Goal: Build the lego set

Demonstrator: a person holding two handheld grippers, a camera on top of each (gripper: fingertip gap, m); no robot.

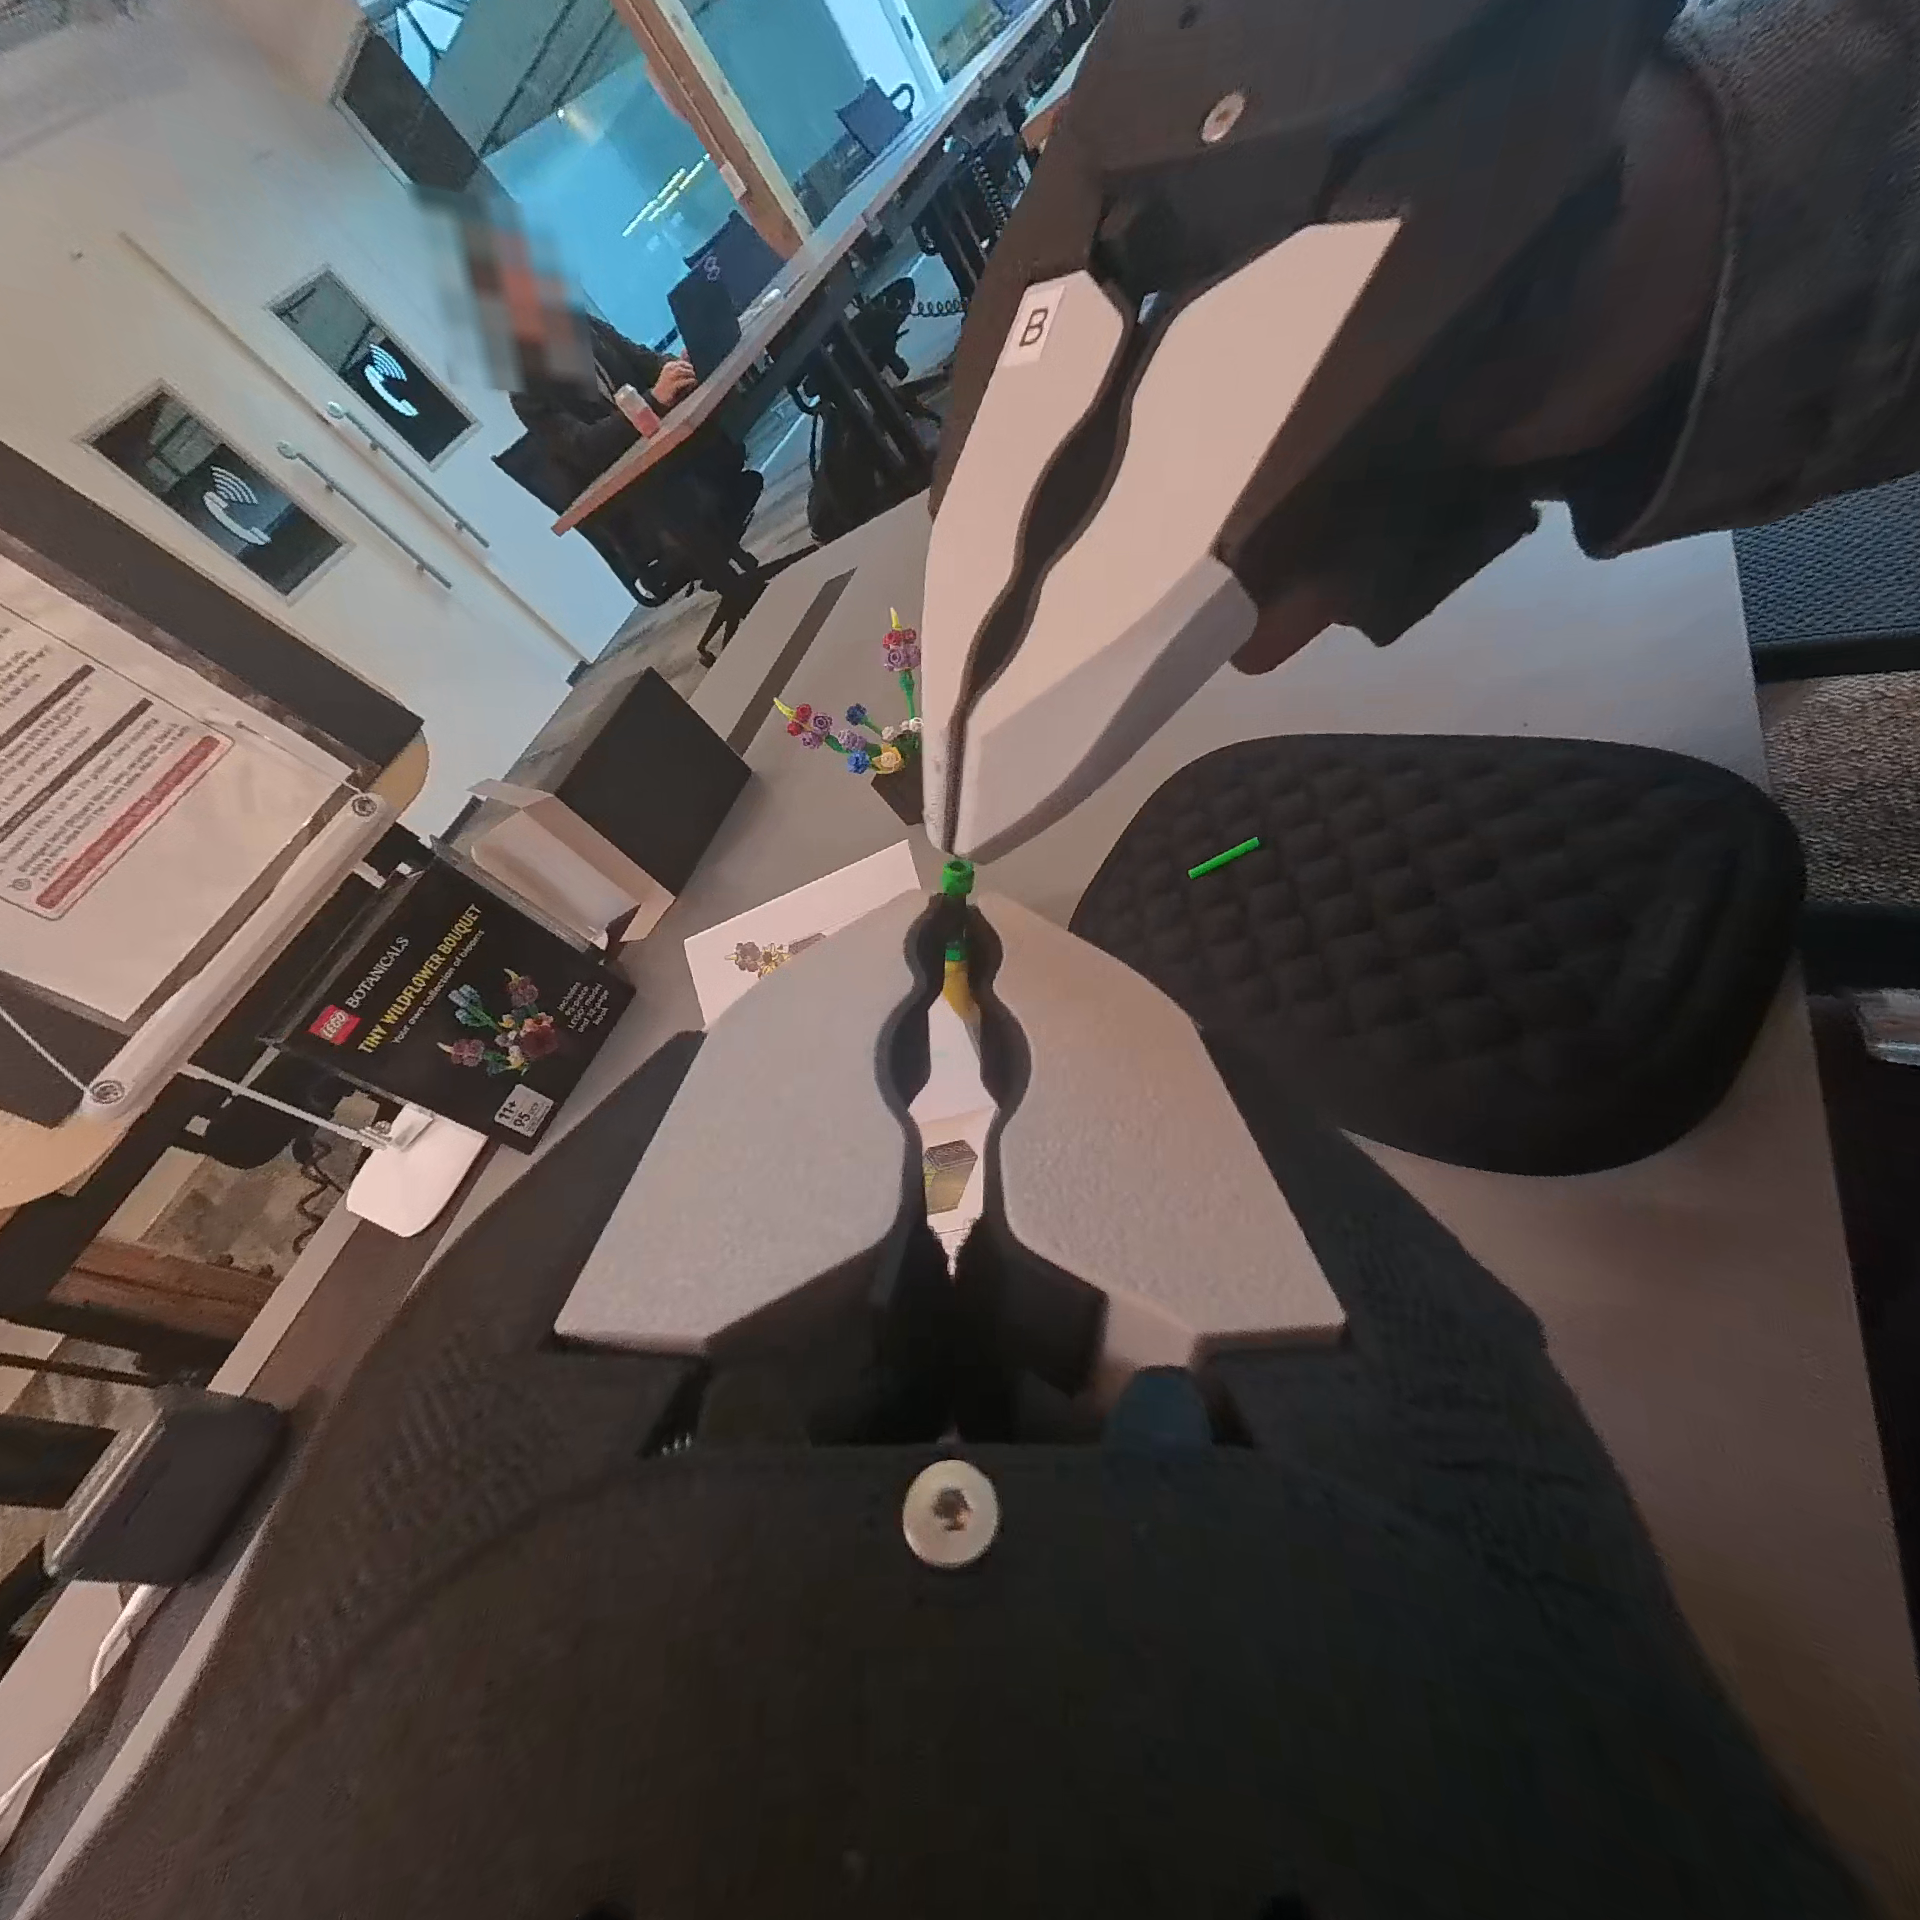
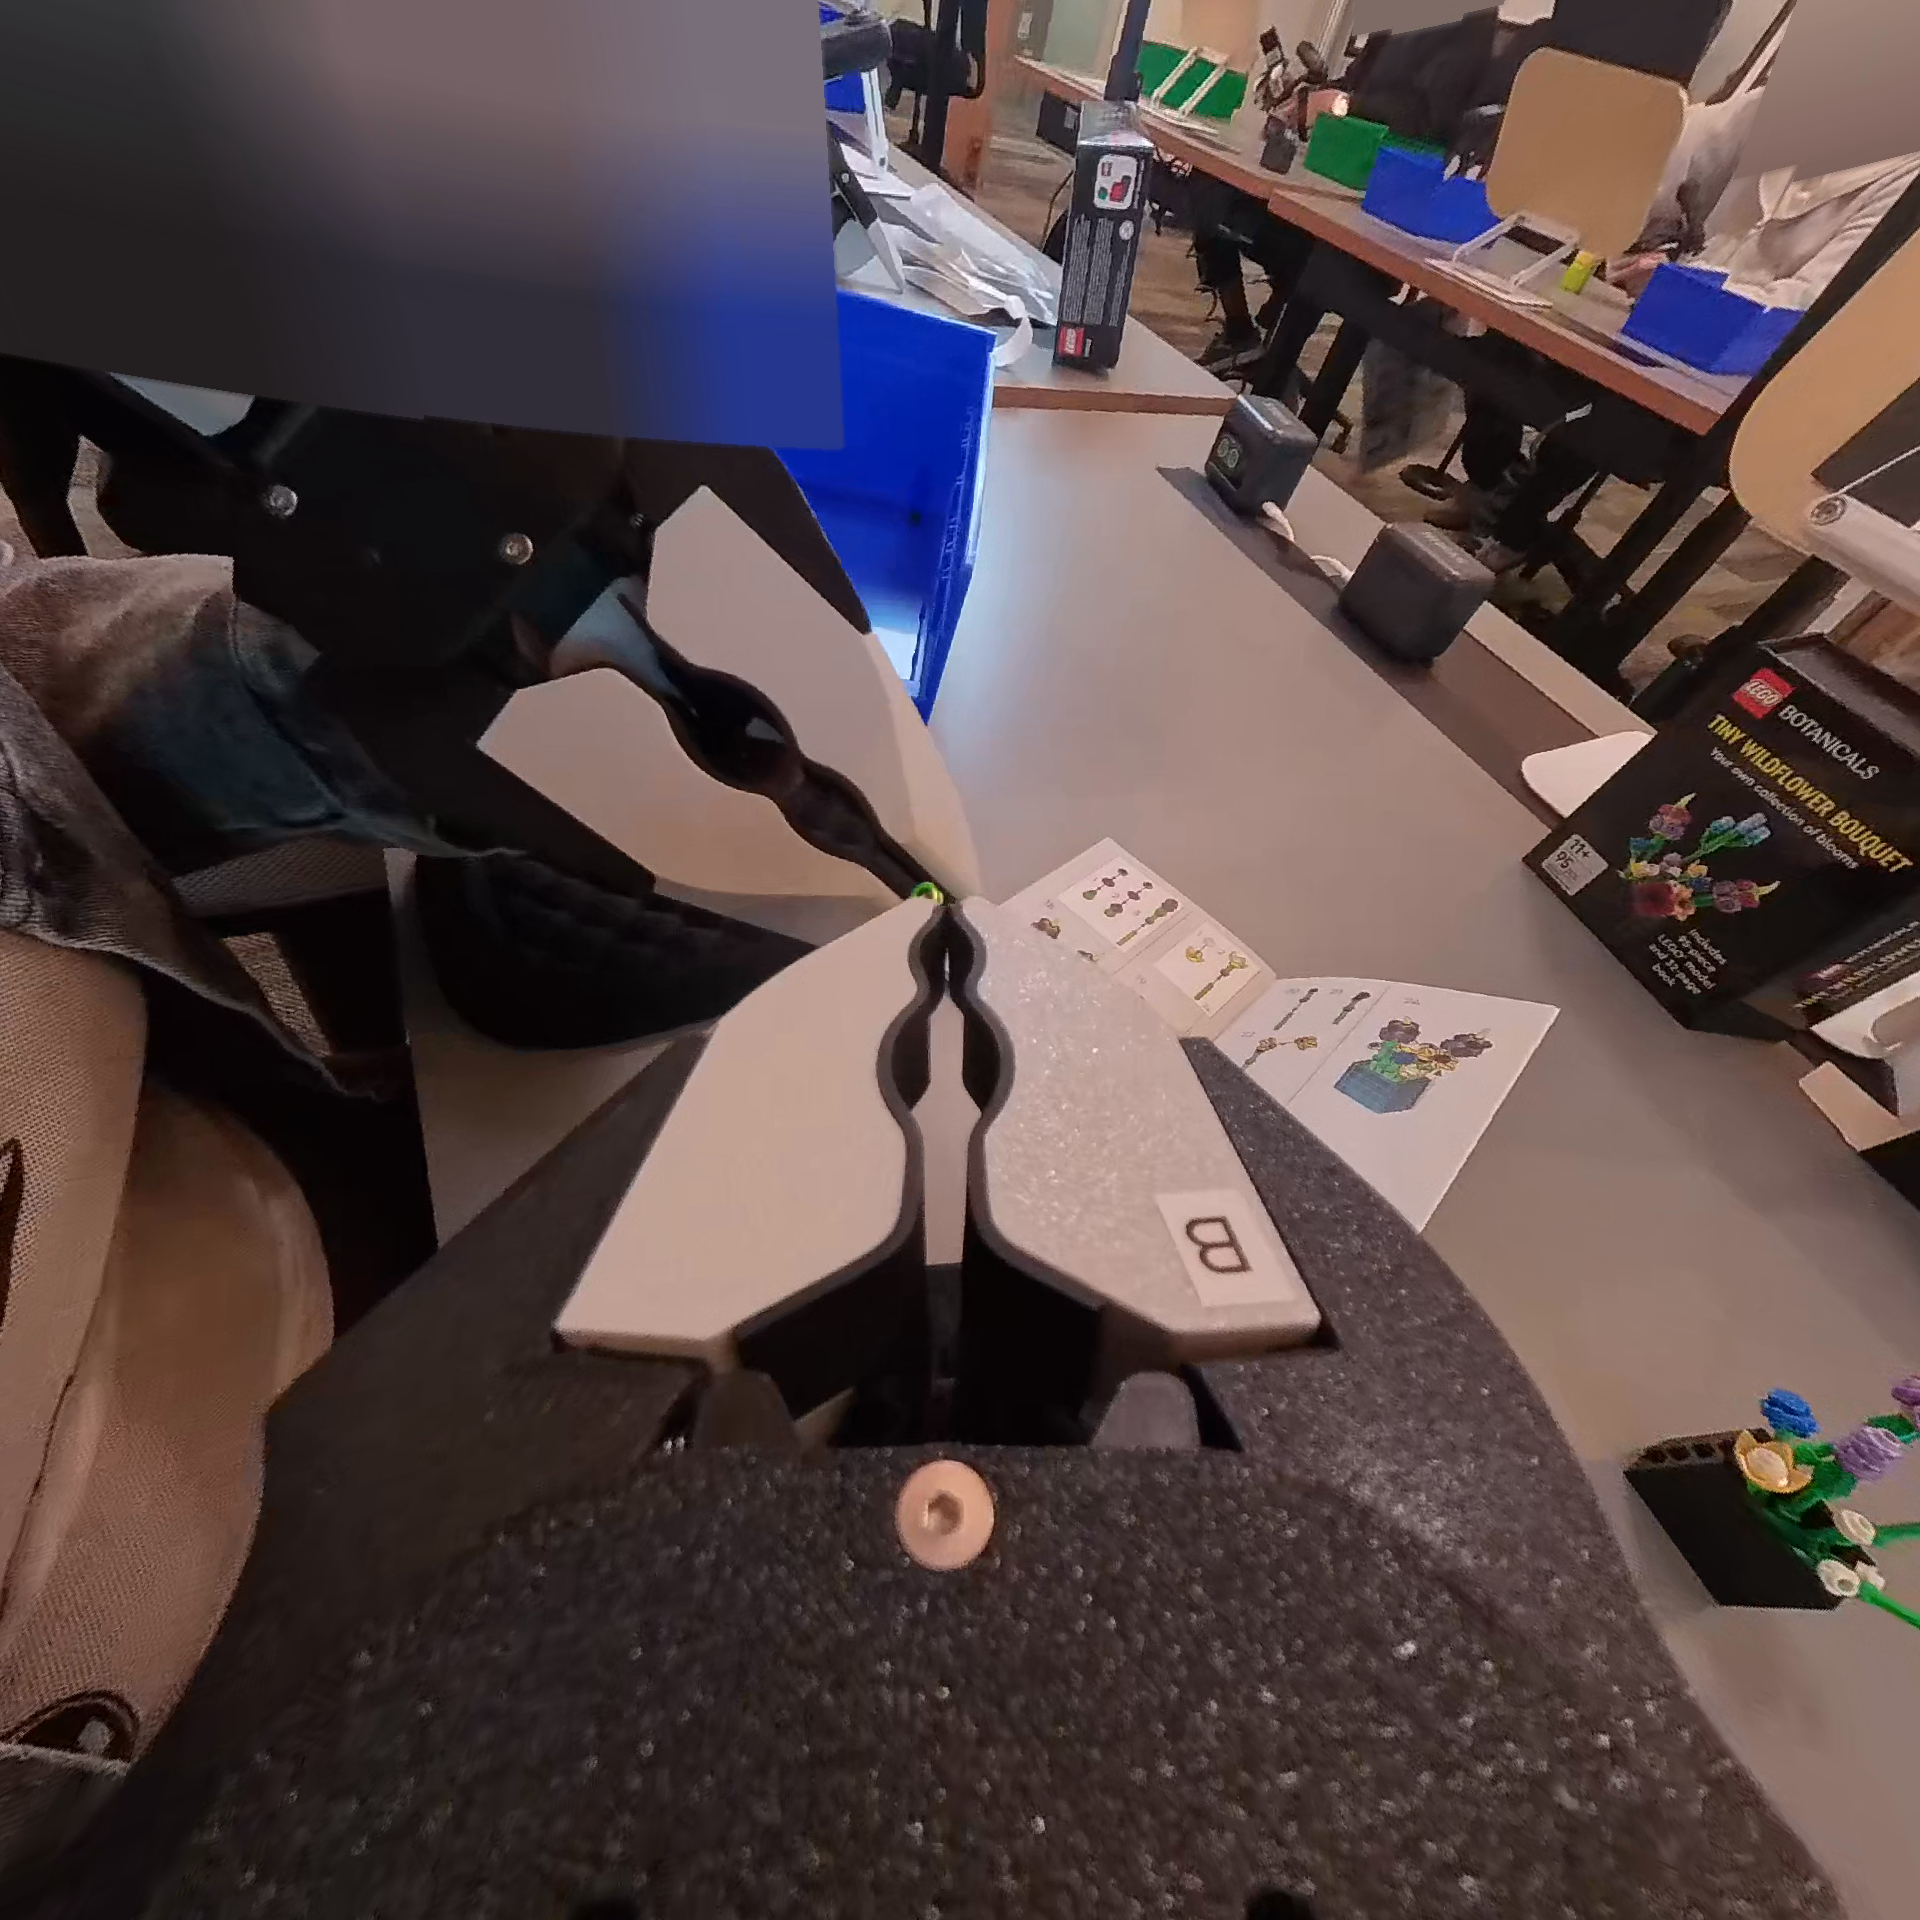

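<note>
My left gripper is shut on a small flower stem with a yellow petal part and a green end that sticks out past its tips. My right gripper comes down from above, shut, with its tips against that green end; I cannot tell whether it pinches it. In the right wrist view my right gripper meets the left gripper tip to tip, with a bit of the green end between them. A loose green rod lies in a black quilted tray.
A part-built bouquet in a black pot stands on the grey table; it also shows in the left wrist view. An open instruction booklet and the set's black box lie beyond. A blue bin stands behind. The grippers are tip to tip, or close to it.
</note>
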